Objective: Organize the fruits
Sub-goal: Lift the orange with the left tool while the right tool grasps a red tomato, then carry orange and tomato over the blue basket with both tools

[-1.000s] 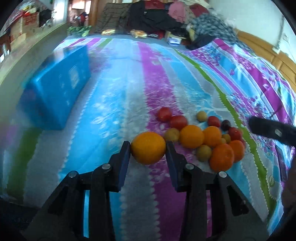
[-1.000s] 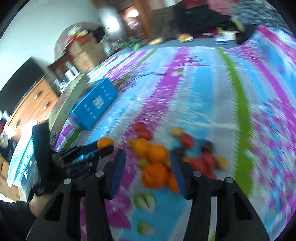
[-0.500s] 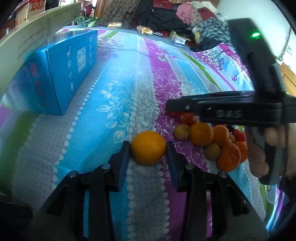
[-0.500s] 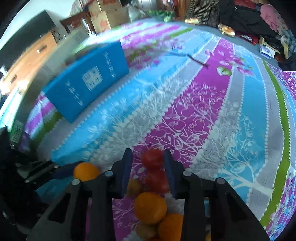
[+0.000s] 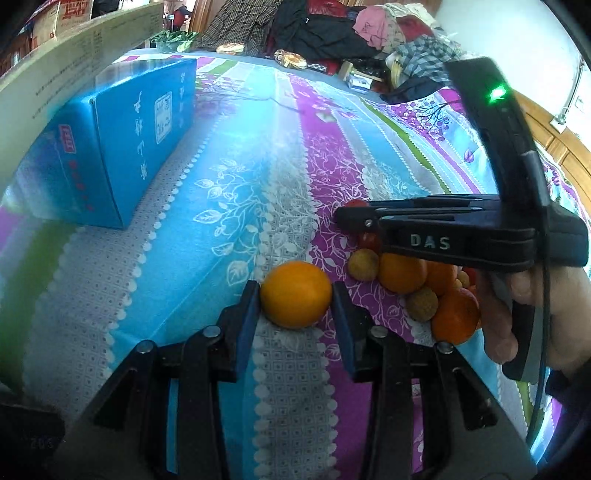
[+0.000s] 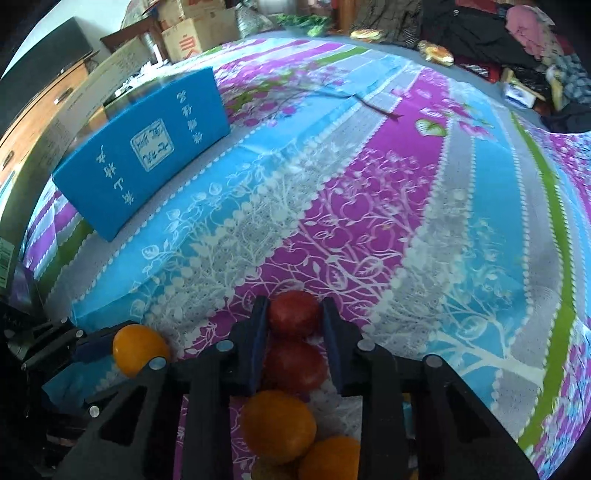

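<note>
Clamped between the two blue pads of the left gripper: a yellow-orange orange, resting on the striped floral bedspread, both pads touching its sides. Nearly round, slightly wider than tall, so long axis running across from pad to pad (no stem end visible to show which way it points). Just to its right, apart from it, a huddle of fruit: oranges, small tan-yellow fruits, red ones behind.

Reaching in from the right over that huddle, the right gripper, fingers closed snugly on a red tomato at the far edge of the pile. Directly behind it, nearer the camera, a second red tomato, then two oranges.

Further off to the left, a blue box lying on the bedspread, well apart from the fruit. At the far end, a heap of clothes.
</note>
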A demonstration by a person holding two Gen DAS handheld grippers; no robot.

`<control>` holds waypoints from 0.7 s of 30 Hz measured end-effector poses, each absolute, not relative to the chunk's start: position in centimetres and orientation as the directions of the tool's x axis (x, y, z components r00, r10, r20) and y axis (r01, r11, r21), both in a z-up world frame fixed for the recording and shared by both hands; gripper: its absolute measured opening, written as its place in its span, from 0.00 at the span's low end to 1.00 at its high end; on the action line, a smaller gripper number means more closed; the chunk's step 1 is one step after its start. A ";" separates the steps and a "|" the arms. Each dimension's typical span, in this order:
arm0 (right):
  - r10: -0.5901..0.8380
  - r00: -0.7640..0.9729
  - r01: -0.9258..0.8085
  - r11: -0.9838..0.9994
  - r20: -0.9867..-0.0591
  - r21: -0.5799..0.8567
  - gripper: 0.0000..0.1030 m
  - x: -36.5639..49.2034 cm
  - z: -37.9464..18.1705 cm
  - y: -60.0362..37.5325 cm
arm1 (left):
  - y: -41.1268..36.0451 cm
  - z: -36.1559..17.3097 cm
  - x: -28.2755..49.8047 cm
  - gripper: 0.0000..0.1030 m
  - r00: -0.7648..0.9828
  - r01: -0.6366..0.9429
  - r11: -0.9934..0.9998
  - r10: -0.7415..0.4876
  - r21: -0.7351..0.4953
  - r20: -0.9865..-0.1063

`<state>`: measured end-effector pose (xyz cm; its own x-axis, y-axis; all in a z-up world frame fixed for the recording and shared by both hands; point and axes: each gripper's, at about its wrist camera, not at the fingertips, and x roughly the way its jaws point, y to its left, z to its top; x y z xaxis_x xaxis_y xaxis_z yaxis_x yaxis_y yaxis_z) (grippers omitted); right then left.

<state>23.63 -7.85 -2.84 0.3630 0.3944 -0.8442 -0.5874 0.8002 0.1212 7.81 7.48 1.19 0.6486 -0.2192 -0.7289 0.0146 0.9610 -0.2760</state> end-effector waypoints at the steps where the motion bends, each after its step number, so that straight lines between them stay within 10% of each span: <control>1: 0.401 0.378 -0.578 0.806 -0.834 0.126 0.31 23.2 -2.3 -8.2 | 7.5 1.4 7.7 0.38 0.651 0.009 0.962 -0.214 -0.275 -0.728; 21: 0.307 0.710 -0.340 0.938 -0.634 0.073 0.31 6.0 16.1 -14.4 | 9.0 19.4 -0.6 0.38 0.804 0.005 0.995 -0.064 -0.101 -0.591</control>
<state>5.98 -14.36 16.08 0.7096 0.3067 -0.6343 -0.3400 0.9376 0.0730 -0.60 9.02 19.40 0.8042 -0.0636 -0.5909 0.0046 0.9949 -0.1008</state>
